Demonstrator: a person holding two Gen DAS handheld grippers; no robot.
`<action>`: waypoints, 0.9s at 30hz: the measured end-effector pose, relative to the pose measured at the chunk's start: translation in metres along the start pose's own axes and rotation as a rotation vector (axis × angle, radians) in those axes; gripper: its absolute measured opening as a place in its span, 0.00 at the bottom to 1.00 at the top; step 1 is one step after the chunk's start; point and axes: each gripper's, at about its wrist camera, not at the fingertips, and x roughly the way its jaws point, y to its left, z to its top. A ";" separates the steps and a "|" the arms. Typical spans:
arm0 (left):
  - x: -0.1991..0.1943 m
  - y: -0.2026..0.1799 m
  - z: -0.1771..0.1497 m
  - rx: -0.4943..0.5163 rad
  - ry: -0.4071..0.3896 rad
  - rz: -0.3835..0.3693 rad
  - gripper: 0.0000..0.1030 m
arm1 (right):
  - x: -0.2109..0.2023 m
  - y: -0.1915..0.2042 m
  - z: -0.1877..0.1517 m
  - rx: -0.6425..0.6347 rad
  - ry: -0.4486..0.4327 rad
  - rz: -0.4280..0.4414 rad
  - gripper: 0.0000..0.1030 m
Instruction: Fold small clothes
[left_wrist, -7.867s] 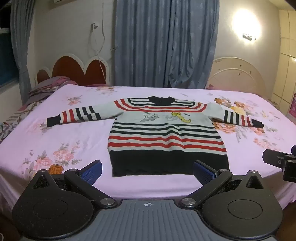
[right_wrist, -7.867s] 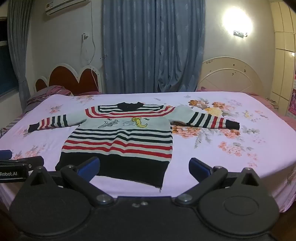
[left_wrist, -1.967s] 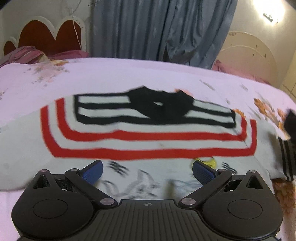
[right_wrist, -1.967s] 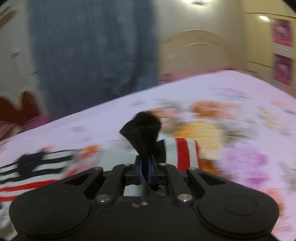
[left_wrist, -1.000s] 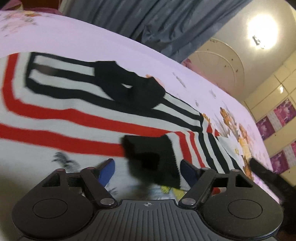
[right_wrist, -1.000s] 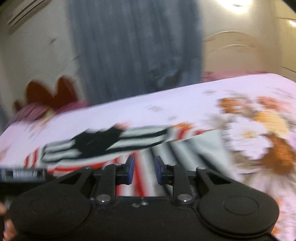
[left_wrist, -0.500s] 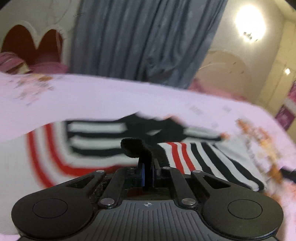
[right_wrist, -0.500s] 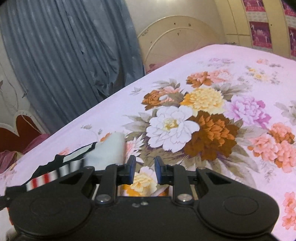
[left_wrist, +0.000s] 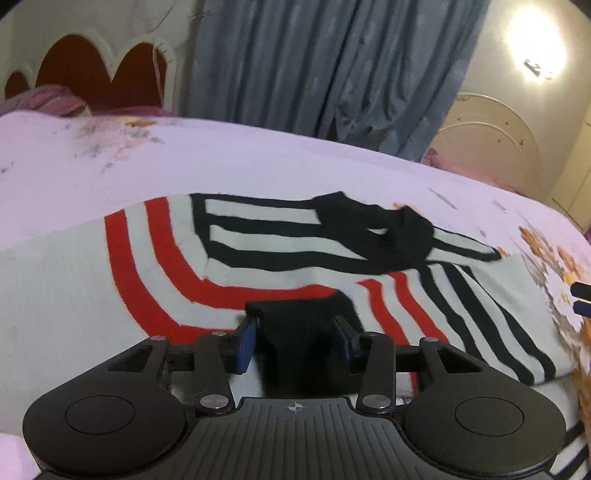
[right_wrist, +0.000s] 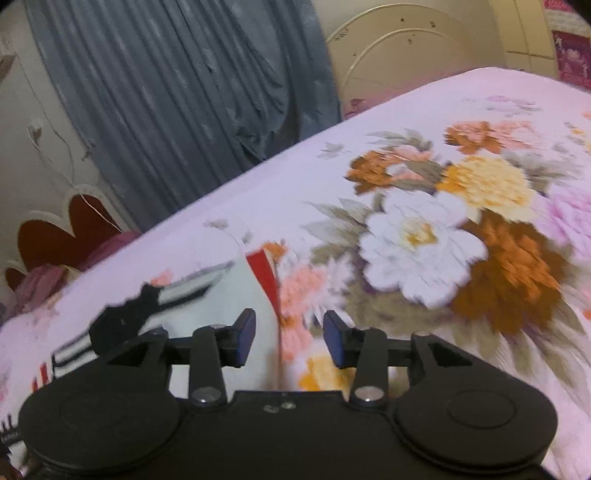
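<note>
A small striped sweater (left_wrist: 258, 254), white with red and black bands and a black collar (left_wrist: 380, 229), lies flat on the bed. Its right sleeve (left_wrist: 461, 314) is folded across the chest. The sleeve's black cuff (left_wrist: 299, 332) lies between the pads of my left gripper (left_wrist: 295, 334), whose jaws stand apart around it. My right gripper (right_wrist: 289, 338) is open and empty over the sweater's right shoulder edge (right_wrist: 236, 295), with flowered sheet under its right finger.
The bed has a pink flowered sheet (right_wrist: 424, 236). A red headboard (left_wrist: 92, 74) and pillows stand at the left. Blue curtains (left_wrist: 325, 66) hang behind the bed. A cream footboard (left_wrist: 487, 144) is at the right. The other gripper's tips (left_wrist: 581, 299) show at the right edge.
My left gripper was shut on the cuff half a second ago and its jaws have now parted. My right gripper has opened wider and stays by the shoulder.
</note>
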 end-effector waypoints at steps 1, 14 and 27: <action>0.005 0.003 0.002 -0.021 0.008 -0.006 0.41 | 0.010 -0.002 0.006 0.015 0.010 0.021 0.40; 0.017 -0.001 -0.014 0.027 -0.039 0.019 0.04 | 0.081 0.018 0.007 -0.183 0.101 0.003 0.09; 0.013 -0.073 0.019 0.109 -0.097 -0.094 0.26 | 0.072 0.080 -0.010 -0.418 0.106 0.114 0.24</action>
